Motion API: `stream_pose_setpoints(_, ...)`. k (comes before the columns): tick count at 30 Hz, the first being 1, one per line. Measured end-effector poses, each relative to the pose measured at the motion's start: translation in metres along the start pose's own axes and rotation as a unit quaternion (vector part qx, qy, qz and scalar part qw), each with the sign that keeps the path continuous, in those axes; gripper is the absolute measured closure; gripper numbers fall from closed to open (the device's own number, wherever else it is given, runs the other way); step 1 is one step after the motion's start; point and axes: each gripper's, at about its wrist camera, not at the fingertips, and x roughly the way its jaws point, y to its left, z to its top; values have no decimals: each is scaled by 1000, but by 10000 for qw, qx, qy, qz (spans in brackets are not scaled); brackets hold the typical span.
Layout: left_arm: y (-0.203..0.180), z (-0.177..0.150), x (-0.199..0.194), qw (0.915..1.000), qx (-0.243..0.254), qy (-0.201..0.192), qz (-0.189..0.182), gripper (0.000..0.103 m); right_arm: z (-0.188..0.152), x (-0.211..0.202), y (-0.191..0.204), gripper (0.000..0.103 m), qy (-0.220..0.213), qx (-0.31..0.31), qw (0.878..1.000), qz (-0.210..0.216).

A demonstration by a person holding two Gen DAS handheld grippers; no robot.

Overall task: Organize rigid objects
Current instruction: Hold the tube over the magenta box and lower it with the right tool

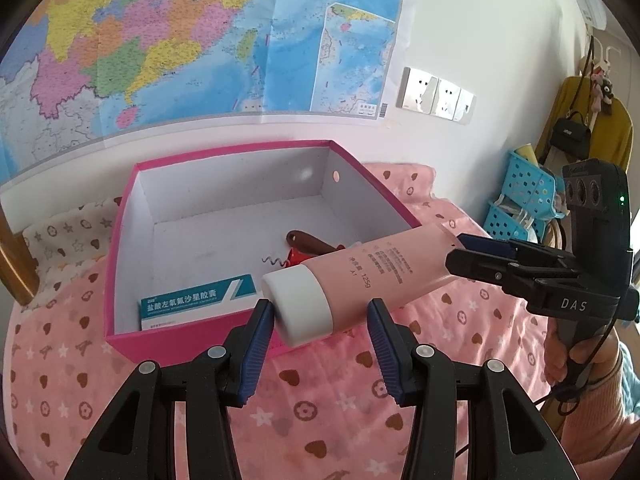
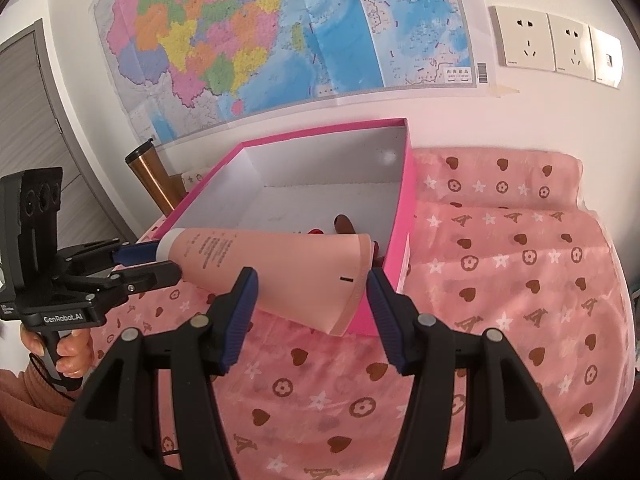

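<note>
Scene, by size: pink patterned bed cover [image 2: 500, 280]; on it an open pink box [image 1: 240, 184] with white inner walls; a pink tube [image 1: 380, 272] with a white cap [image 1: 300, 304]; inside the box a medicine carton [image 1: 192, 300] against the near wall and a corkscrew [image 1: 308, 246] with a brown handle near the middle.

Tube position: it is in the air, roughly level, lying across the box's near corner. It is not yet inside.

Right gripper [image 2: 310, 292]: we read it as clamped on the tube's flat crimped end, with a pad at each edge.

Left gripper [image 1: 320, 316]: its jaws stand either side of the cap. One pad touches the cap and the other shows a gap, so we judge it is not clamped.

Step in hand, as we judge it: placing the tube into the box, carried by the right side.

Next move: clear the left jaws off the cap, bring the tube over the rim and lower it onto the bare floor beyond the carton and corkscrew, then release.
</note>
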Motion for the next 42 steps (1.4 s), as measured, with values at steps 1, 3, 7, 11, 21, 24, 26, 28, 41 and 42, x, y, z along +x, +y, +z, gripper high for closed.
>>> stream_pose_setpoints(1, 0, -1, 0, 10000, 2, -4, 2, 54, 0, 0, 0, 44, 2, 1, 10000, -6)
stream_pose_setpoints(3, 0, -1, 0, 10000, 0, -2, -1, 54, 0, 1, -1, 44, 9, 7, 10000, -6)
stream_pose_setpoints(7, -1, -1, 0, 10000, 4, -9, 5, 54, 1, 1, -1, 44, 12, -3, 10000, -24)
stream_pose_setpoints(11, 0, 1, 2, 10000, 5, -8, 5, 54, 2, 3, -2, 44, 18, -9, 10000, -46)
stream_pose_setpoints(21, 0, 4, 5, 10000, -1, -18, 22, 54, 3, 3, -2, 44, 19, -14, 10000, -48)
stream_pose_setpoints(24, 1, 4, 5, 10000, 2, -30, 31, 54, 4, 4, -3, 44, 21, -18, 10000, -45)
stream_pose_setpoints(26, 0, 4, 5, 10000, 7, -39, 37, 54, 5, 4, -3, 44, 23, -24, 10000, -59)
stream_pose_setpoints(28, 0, 4, 5, 10000, 8, -45, 43, 54, 7, 5, -4, 44, 22, -27, 10000, -71)
stream_pose_setpoints(41, 1, 6, 7, 10000, 14, -56, 51, 54, 10, 7, -7, 44, 22, -46, 9999, -94)
stream_pose_setpoints(42, 1, 6, 7, 10000, 14, -58, 51, 54, 9, 7, -6, 44, 23, -46, 9999, -93)
